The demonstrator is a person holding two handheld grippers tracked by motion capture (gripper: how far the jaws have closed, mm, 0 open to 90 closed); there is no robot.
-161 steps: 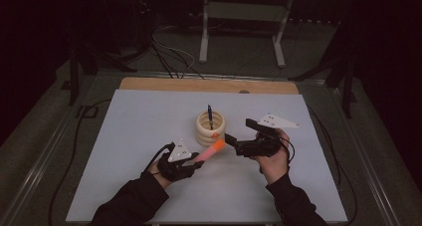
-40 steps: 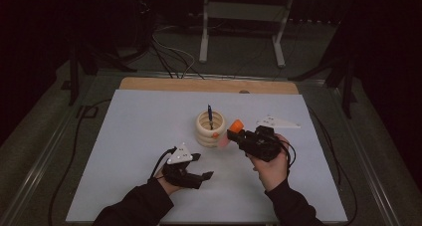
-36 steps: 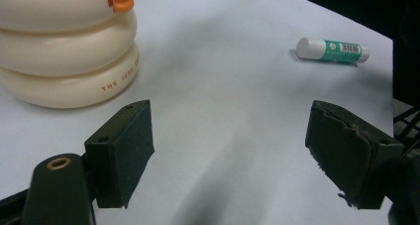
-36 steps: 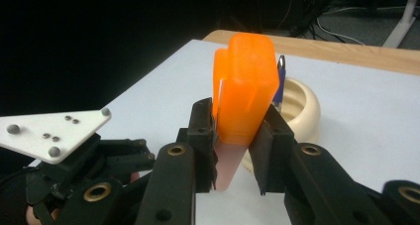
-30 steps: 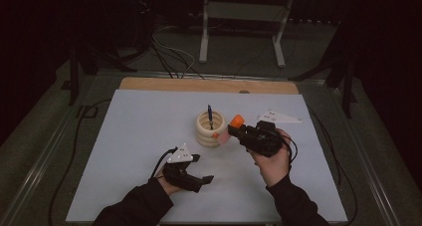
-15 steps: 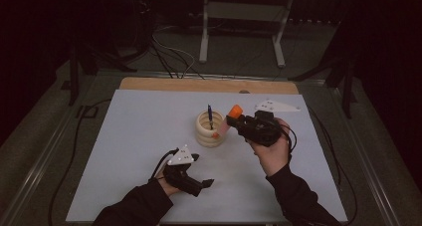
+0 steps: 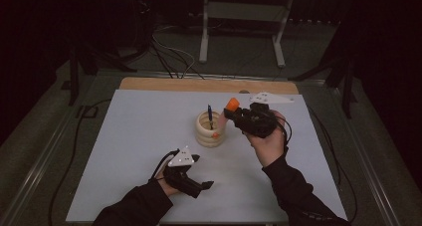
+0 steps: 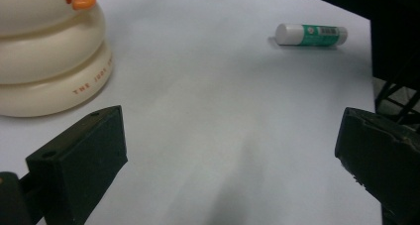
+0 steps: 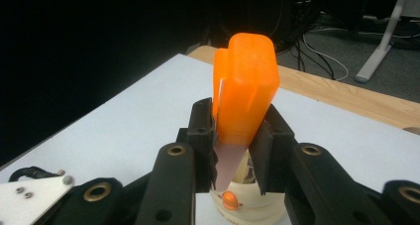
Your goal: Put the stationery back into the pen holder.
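Note:
My right gripper (image 7: 231, 112) is shut on a marker with a blocky orange cap (image 7: 232, 104) and a pale pink body. It hangs tilted, just right of and above a cream ringed holder (image 7: 210, 131). In the right gripper view the orange cap (image 9: 246, 88) sticks up between the pads and the holder (image 9: 237, 205) lies below. A dark pen (image 7: 209, 114) stands in the holder. My left gripper (image 7: 201, 172) rests near the table's front. Its jaws have just been opening and stand open, nothing between them (image 8: 233, 150). The holder (image 8: 44, 61) is to its left.
A green and white glue stick (image 8: 311, 34) lies on the white table top (image 7: 139, 131) ahead of the left gripper. A wooden strip (image 7: 174, 84) runs along the far edge. Beyond it are cables and a metal stand (image 7: 239, 32) on the floor.
The right gripper has carried the orange-capped marker up and away from me, toward the holder's rim. The left gripper, which earlier also held the marker, now stays low at the front.

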